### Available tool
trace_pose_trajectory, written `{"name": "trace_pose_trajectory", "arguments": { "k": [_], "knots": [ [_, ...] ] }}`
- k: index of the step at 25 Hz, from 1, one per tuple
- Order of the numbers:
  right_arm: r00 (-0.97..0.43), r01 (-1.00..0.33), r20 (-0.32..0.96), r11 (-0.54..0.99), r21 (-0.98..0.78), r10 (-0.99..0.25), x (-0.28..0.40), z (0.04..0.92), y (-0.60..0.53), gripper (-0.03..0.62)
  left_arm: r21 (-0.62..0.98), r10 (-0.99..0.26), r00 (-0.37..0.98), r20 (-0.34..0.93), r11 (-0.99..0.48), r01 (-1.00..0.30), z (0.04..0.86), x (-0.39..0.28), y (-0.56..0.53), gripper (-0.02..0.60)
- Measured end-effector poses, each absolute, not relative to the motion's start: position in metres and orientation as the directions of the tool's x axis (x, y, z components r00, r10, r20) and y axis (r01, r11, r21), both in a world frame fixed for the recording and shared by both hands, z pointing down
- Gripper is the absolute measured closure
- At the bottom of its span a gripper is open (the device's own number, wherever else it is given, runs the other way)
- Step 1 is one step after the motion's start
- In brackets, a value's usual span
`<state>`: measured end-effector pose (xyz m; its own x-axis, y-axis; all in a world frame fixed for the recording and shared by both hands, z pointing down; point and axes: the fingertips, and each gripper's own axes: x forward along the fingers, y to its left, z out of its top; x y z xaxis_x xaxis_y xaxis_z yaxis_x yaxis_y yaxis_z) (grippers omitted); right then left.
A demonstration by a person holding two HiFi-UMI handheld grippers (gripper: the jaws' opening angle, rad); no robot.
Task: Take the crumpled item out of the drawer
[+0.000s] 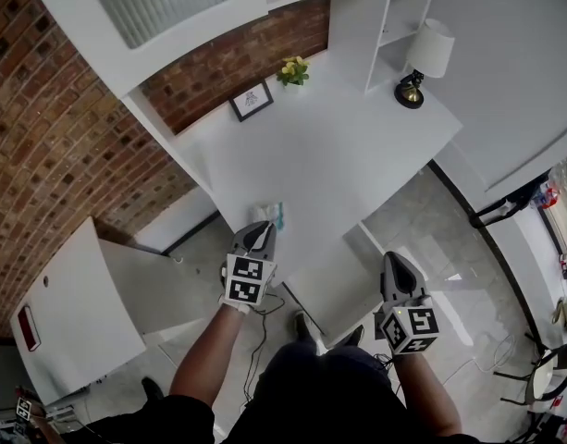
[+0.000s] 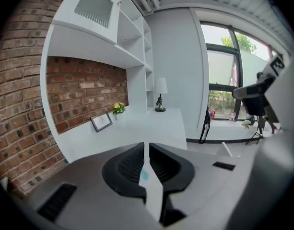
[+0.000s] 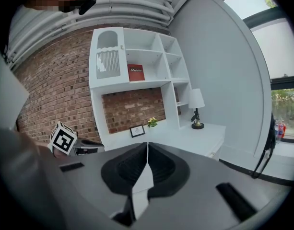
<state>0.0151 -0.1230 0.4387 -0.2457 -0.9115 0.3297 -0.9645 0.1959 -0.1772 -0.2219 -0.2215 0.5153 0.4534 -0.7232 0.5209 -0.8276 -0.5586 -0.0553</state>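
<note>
My left gripper (image 1: 262,229) hangs over the near edge of the white desk (image 1: 329,155), shut on a crumpled white item with a teal spot (image 1: 272,215). In the left gripper view the white item (image 2: 147,174) runs as a thin strip between the nearly closed jaws of the left gripper (image 2: 147,145). My right gripper (image 1: 394,259) is lower right, off the desk's corner and beside a white drawer unit (image 1: 325,294). The right gripper (image 3: 147,145) is shut, with nothing between its jaws. I cannot tell whether the drawer stands open.
On the desk's far side are a table lamp (image 1: 426,58), a framed picture (image 1: 252,100) and yellow flowers (image 1: 293,70). White shelves rise behind, against a brick wall (image 1: 52,128). A white cabinet (image 1: 70,313) is at my left; cables lie on the floor.
</note>
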Motion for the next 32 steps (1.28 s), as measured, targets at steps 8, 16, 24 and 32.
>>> {"name": "trace_pose_trajectory", "arguments": {
  "k": [8,16,24,32],
  "knots": [
    [-0.298,-0.949,0.244,0.257,-0.185,-0.923,0.029,0.402,-0.127,0.594,0.016,-0.764,0.541,0.352,-0.573,-0.819,0.427,-0.168,-0.186,0.552],
    [-0.386,-0.919,0.152,0.365,-0.152,-0.910,0.034,0.351,-0.125,0.594,0.045,-0.827,0.511,0.234,-0.516,-0.856,0.361,-0.141,-0.153,0.554],
    [-0.447,-0.890,0.039,0.441,-0.115,-0.893,0.042,0.298,-0.126,0.594,0.051,-0.876,0.462,0.137,-0.459,-0.887,0.306,-0.128,-0.132,0.555],
    [-0.510,-0.859,0.021,0.508,-0.058,-0.860,0.035,0.283,-0.116,0.594,0.061,-0.909,0.398,0.123,-0.393,-0.917,0.298,-0.131,-0.115,0.554]
  ]
}}
